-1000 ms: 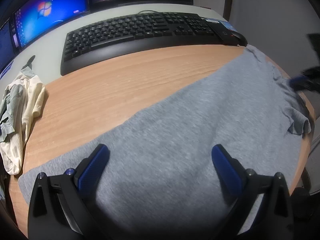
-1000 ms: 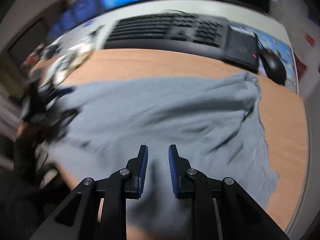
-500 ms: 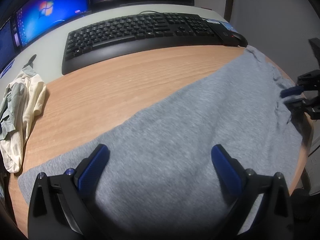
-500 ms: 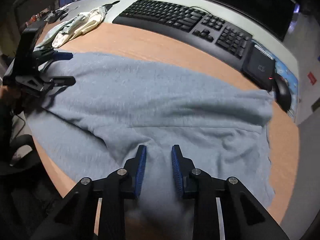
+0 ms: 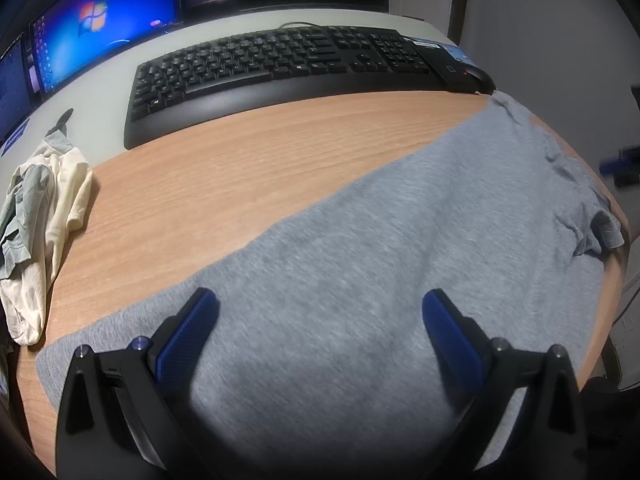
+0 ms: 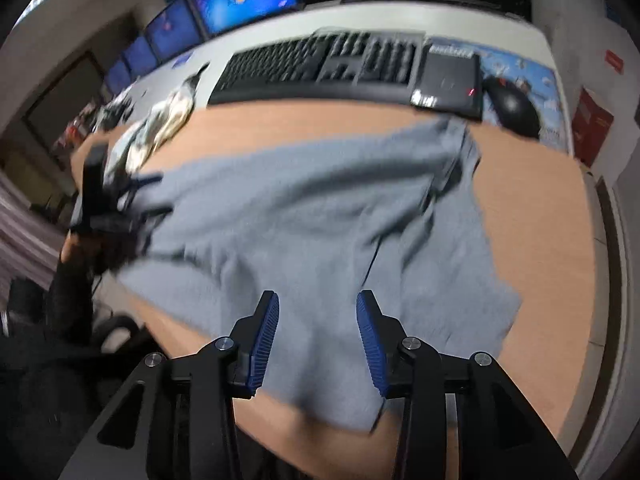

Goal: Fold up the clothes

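Note:
A grey T-shirt lies spread across the wooden table, also seen in the right wrist view. My left gripper is wide open just above the shirt's near part, with nothing between its blue pads. My right gripper is open above the shirt's edge near the table's rim, holding nothing. The left gripper shows blurred at the left of the right wrist view. The right gripper shows blurred at the right edge of the left wrist view.
A black keyboard lies behind the shirt, with a mouse and a black box to its right. A bundle of pale clothes lies at the table's left end. Monitors stand at the back.
My right gripper has opened from nearly shut and pulled back from the shirt, its view swinging. The sleeve at the shirt's right end has dropped back flat. My left gripper has stayed still.

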Demonstrator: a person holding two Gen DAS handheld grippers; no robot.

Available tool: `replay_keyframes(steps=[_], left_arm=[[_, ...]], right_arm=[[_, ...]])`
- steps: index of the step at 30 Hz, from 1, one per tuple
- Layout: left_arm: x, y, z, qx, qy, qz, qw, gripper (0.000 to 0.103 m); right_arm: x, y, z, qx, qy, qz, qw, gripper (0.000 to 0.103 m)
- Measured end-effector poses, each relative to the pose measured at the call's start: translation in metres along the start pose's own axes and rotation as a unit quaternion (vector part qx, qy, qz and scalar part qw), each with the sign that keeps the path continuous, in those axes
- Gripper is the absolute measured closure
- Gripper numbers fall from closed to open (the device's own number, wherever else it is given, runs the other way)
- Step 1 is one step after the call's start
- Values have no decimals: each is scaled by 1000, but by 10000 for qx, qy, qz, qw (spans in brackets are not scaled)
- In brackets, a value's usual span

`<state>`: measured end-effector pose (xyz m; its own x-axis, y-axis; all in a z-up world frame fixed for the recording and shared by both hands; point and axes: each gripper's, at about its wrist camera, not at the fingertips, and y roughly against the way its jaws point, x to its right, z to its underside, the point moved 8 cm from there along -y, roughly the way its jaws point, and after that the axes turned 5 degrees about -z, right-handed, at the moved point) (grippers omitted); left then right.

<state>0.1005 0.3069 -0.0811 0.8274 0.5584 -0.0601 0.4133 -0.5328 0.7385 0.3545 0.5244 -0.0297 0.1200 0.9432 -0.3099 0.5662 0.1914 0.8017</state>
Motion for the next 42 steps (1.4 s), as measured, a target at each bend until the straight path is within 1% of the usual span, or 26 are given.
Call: replay_keyframes(steps=[1, 2, 4, 6, 7, 9, 12, 16, 17, 18, 19, 20, 22, 24, 26, 29, 30, 32, 33, 35, 37, 39, 40, 41, 42], left_arm=[[0, 0, 0, -1, 0, -2, 10000, 0], [0, 0, 0, -3, -2, -6, 10000, 0], [1, 0, 0, -5, -4, -13, 10000, 0], [1, 0, 0, -5, 0, -19, 10000, 0], [1, 0, 0, -5, 4, -22, 10000, 0], [1, 0, 1, -1, 9, -23, 10000, 0], [0, 0, 0, 0, 11, -21, 10000, 0], [0, 0, 0, 0, 11, -21, 10000, 0], [0, 0, 1, 1, 9, -22, 10000, 0], [0, 0, 1, 1, 11, -22, 10000, 0], [0, 0, 1, 2, 11, -21, 10000, 0], [0, 0, 1, 4, 11, -21, 10000, 0], [-1, 0, 1, 5, 8, -19, 10000, 0], [-1, 0, 2, 6, 4, -18, 10000, 0], [-1, 0, 1, 7, 4, -18, 10000, 0], [-1, 0, 1, 8, 7, -19, 10000, 0], [-1, 0, 1, 8, 9, -19, 10000, 0], [0, 0, 1, 10, 13, -22, 10000, 0], [0, 0, 1, 11, 23, -20, 10000, 0], [0, 0, 1, 4, 38, -23, 10000, 0], [0, 1, 0, -34, 53, 21, 10000, 0], [-7, 10, -2, -73, 269, -31, 9996, 2], [-12, 22, -4, 6, 352, -45, 9994, 2], [-16, 35, -6, 151, 387, -11, 9991, 2], [-24, 54, -8, 328, 474, -97, 9983, 2]], right_arm=[[-2, -6, 6, -114, 60, 31, 9999, 61], [4, -16, 11, -277, 158, 500, 9982, 61], [20, -29, 17, -535, 262, 1384, 9886, 61], [22, -23, 11, -250, 11, 1065, 9940, 61], [25, -14, 7, -105, -214, 918, 9955, 61], [27, -2, 5, 26, -282, 755, 9967, 61], [37, -3, 10, -180, -504, 616, 9967, 61], [43, -17, 18, -392, -723, 25, 9966, 61], [44, -18, 16, -402, -702, 12, 9967, 62], [44, -18, 14, -412, -672, 6, 9969, 77], [42, -18, 11, -421, -566, 56, 9975, 94], [40, -19, 8, -453, -441, 113, 9979, 98], [34, -22, 3, -540, -194, 237, 9981, 100], [28, -22, -5, -588, 73, 362, 9976, 100], [26, -17, -14, -525, 182, 544, 9970, 101], [30, 3, -35, -163, 464, 1112, 9926, 101], [29, 17, -44, 104, 566, 1169, 9915, 101], [24, 45, -59, 676, 713, 1068, 9894, 101], [19, 58, -62, 930, 799, 852, 9888, 101], [24, 60, -56, 1031, 739, 652, 9898, 101], [48, 37, -35, 650, 518, 684, 9942, 101], [80, 15, -8, 267, 243, 1128, 9930, 101], [94, 13, 1, 158, 108, 1360, 9905, 101], [100, 23, 1, 311, -55, 1421, 9894, 101], [106, 33, 1, 465, -219, 1480, 9876, 100]])
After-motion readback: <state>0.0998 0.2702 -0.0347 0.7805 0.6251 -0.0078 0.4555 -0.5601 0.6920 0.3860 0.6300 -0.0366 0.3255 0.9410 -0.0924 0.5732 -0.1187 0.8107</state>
